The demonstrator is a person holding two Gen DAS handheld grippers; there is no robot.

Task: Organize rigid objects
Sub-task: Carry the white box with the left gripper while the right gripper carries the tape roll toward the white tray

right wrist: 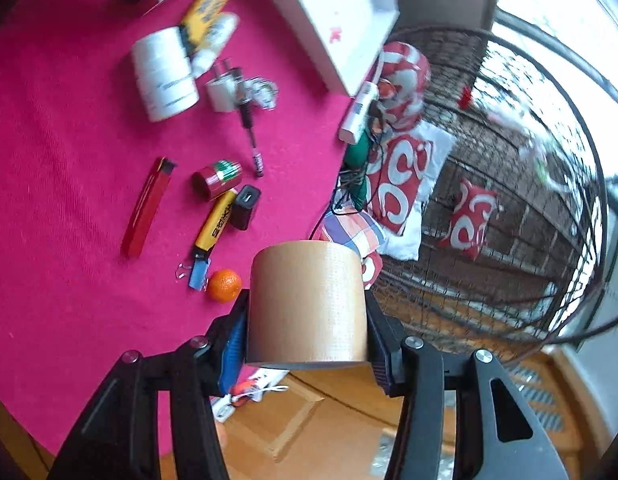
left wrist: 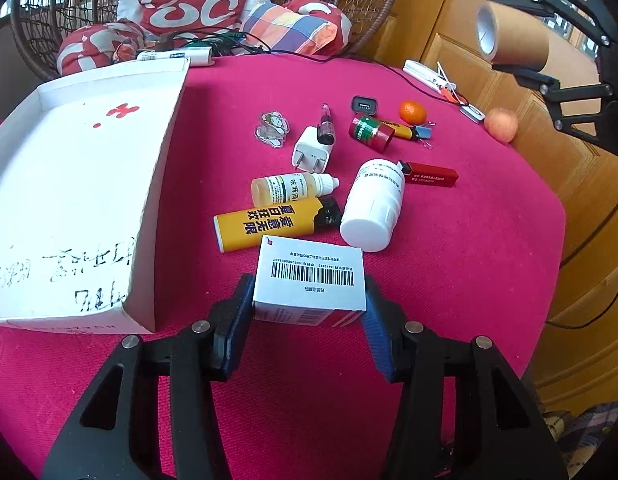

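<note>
Barcoded carton [left wrist: 309, 280] clamped by its sides in left claw [left wrist: 307, 312] low over bench [left wrist: 449, 280], white tray [left wrist: 69, 184] just left for stowing; brown tape roll [right wrist: 307, 304] pinched in right claw [right wrist: 307, 320], raised clear of clutter.

White tray [left wrist: 89, 168]: its left side runs off the picture's edge in the left wrist view; handwriting unreadable.
Small box [left wrist: 309, 284] beside the tray: underside hidden by the fingers.
Items [right wrist: 213, 60] near the tray, right wrist view: motion-blurred, labels illegible.
Tape roll [right wrist: 307, 304]: its base hides the table edge, perhaps more clutter.
</note>
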